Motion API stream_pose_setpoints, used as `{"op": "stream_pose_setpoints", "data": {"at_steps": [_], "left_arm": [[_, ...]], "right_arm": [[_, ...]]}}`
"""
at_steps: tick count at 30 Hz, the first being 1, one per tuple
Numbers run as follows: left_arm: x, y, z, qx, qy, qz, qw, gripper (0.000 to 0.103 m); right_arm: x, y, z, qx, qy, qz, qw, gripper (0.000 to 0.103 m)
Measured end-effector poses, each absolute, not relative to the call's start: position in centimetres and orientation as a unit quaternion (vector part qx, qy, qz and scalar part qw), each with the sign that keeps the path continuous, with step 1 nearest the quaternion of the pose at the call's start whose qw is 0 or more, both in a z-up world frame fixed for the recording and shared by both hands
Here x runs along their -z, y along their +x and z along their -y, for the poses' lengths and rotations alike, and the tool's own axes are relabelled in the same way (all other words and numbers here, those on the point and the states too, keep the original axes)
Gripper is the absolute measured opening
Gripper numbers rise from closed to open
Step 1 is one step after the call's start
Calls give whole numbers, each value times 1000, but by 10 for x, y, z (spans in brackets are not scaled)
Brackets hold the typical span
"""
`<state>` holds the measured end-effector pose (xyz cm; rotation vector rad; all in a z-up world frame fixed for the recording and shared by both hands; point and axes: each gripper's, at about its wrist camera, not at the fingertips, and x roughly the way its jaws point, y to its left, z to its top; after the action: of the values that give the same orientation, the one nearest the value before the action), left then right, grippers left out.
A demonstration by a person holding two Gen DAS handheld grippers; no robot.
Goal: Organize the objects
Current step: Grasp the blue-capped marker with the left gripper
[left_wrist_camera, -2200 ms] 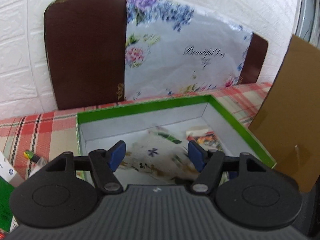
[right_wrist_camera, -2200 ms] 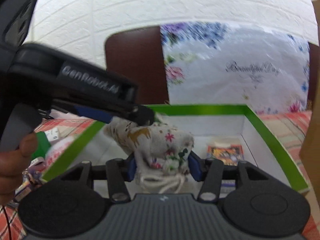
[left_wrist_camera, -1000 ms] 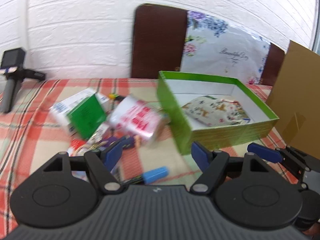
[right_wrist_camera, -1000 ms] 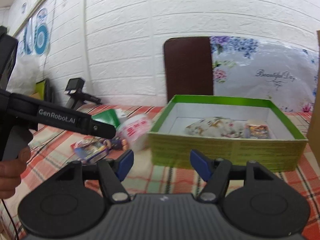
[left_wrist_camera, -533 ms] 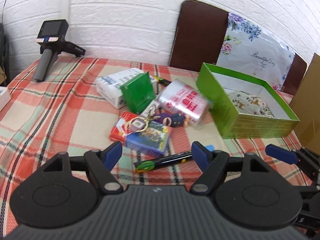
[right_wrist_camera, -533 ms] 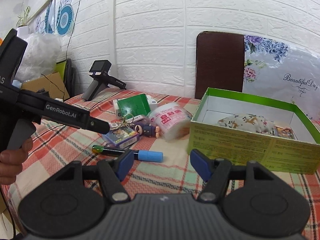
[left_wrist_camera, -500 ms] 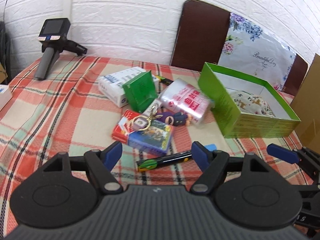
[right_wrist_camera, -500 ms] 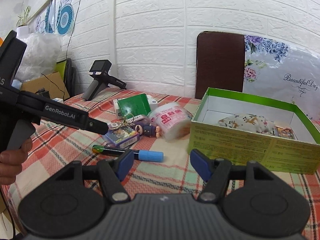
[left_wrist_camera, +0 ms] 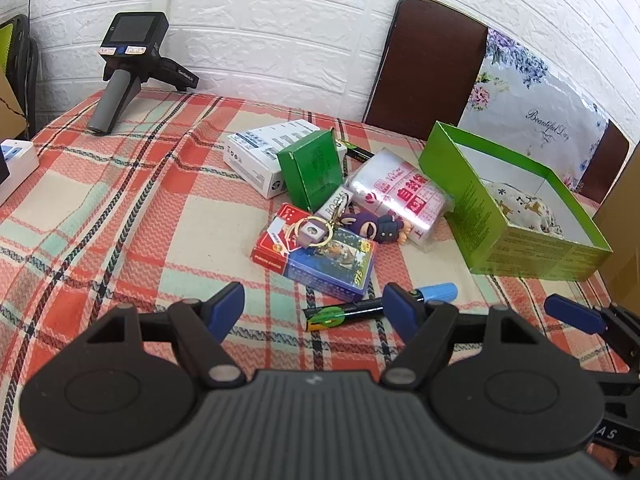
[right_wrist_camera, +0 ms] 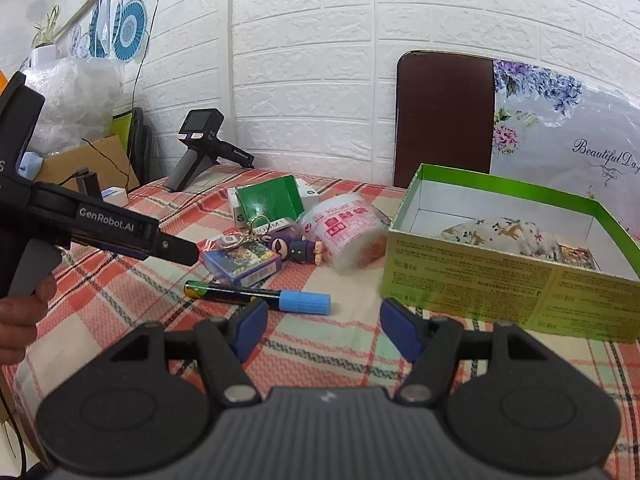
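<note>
Blue-padded and spread wide apart with nothing between them, the left gripper (left_wrist_camera: pixel 314 308) and the right gripper (right_wrist_camera: pixel 324 330) both hang above the near edge of the checked tablecloth (left_wrist_camera: pixel 100 208). Taking the green box (left_wrist_camera: pixel 516 216) as the landmark: nearest the grippers, in front of the box and to its left, lies a marker pen (left_wrist_camera: pixel 376 307) with a blue cap. Just beyond it sits a blue card pack (left_wrist_camera: pixel 316 258) with a key ring (left_wrist_camera: pixel 310 234) and a purple figure (left_wrist_camera: pixel 372 229) resting on or against it. A clear packet with red print (left_wrist_camera: pixel 400 198) lies almost against the box's left wall. Farther left and back stand a small green carton (left_wrist_camera: pixel 312 174) and a white carton (left_wrist_camera: pixel 268 160). Inside the box a printed cloth pouch (right_wrist_camera: pixel 500 236) already lies.

My worry is the pen: round and low, it could roll or slip from the pads if pinched off-centre. Lifting the card pack would likely drag the key ring and figure along.
</note>
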<state>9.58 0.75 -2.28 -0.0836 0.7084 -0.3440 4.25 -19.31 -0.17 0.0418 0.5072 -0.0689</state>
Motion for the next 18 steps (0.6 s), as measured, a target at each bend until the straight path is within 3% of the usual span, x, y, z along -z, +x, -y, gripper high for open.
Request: {"op": "stream_pose_setpoints", "data": {"at_steps": [18], "left_arm": [[28, 104, -27, 172, -73, -362, 913, 78]], "right_arm": [[19, 57, 195, 21, 22, -279, 960, 65]]}}
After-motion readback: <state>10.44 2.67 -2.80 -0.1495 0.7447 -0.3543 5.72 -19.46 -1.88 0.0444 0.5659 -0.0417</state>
